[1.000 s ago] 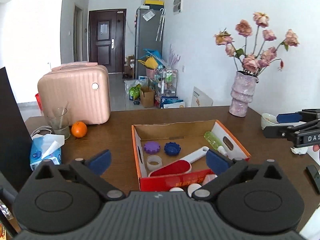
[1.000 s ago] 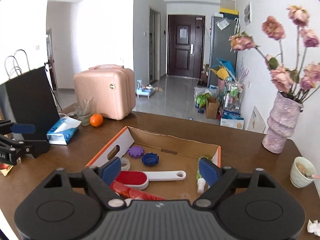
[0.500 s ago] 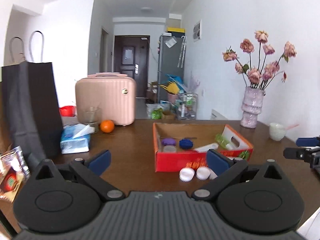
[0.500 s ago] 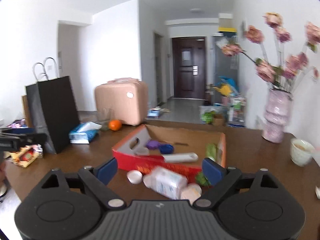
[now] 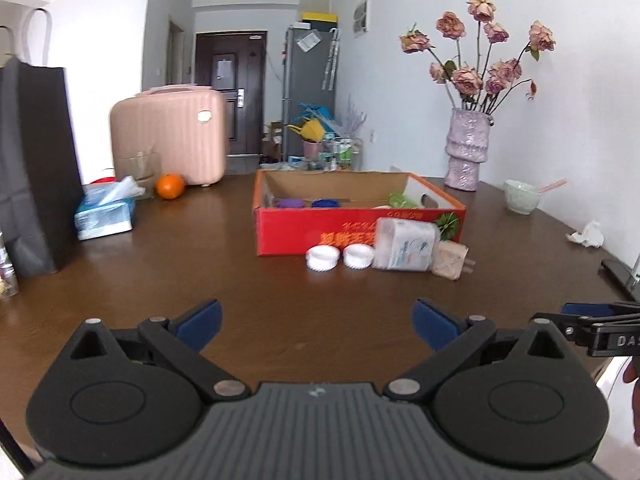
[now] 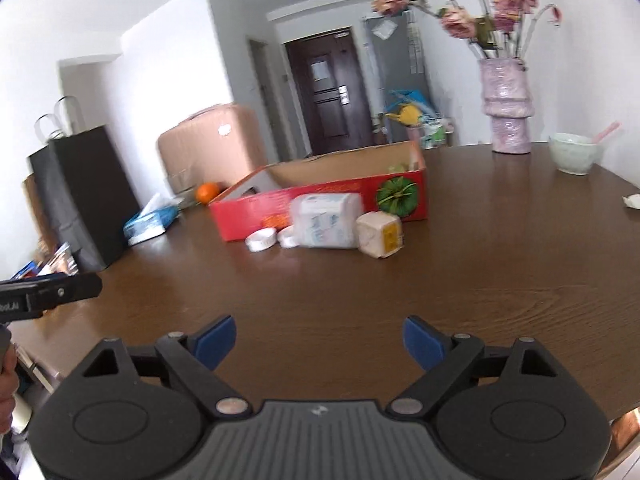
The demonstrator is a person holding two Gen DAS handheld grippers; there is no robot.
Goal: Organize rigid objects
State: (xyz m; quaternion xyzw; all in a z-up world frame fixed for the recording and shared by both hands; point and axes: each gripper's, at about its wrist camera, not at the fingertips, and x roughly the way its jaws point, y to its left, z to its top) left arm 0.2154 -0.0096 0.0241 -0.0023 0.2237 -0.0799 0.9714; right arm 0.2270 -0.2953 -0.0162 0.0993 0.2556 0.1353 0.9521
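Observation:
A red cardboard box [image 5: 304, 226] [image 6: 320, 198] stands mid-table with a purple lid [image 5: 291, 203], a blue lid [image 5: 325, 203] and a green item [image 5: 398, 199] inside. In front of it lie two white lids [image 5: 322, 258] [image 5: 358, 256], a white tissue pack [image 5: 404, 245] [image 6: 326, 220] and a beige plug block [image 5: 451, 261] [image 6: 379, 235]. My left gripper [image 5: 318, 326] is open and empty, low near the table's front edge. My right gripper [image 6: 320, 340] is open and empty, also well short of the objects.
A black paper bag [image 5: 32, 160], a blue tissue box [image 5: 106, 216], an orange [image 5: 170, 186] and a pink suitcase [image 5: 172, 136] stand to the left. A vase of dried flowers [image 5: 468, 156], a green bowl [image 5: 522, 196] and crumpled paper [image 5: 586, 235] are on the right.
Both grippers have pulled back from above the box and dropped low toward the table's front edge. The box now appears farther away, seen from the side.

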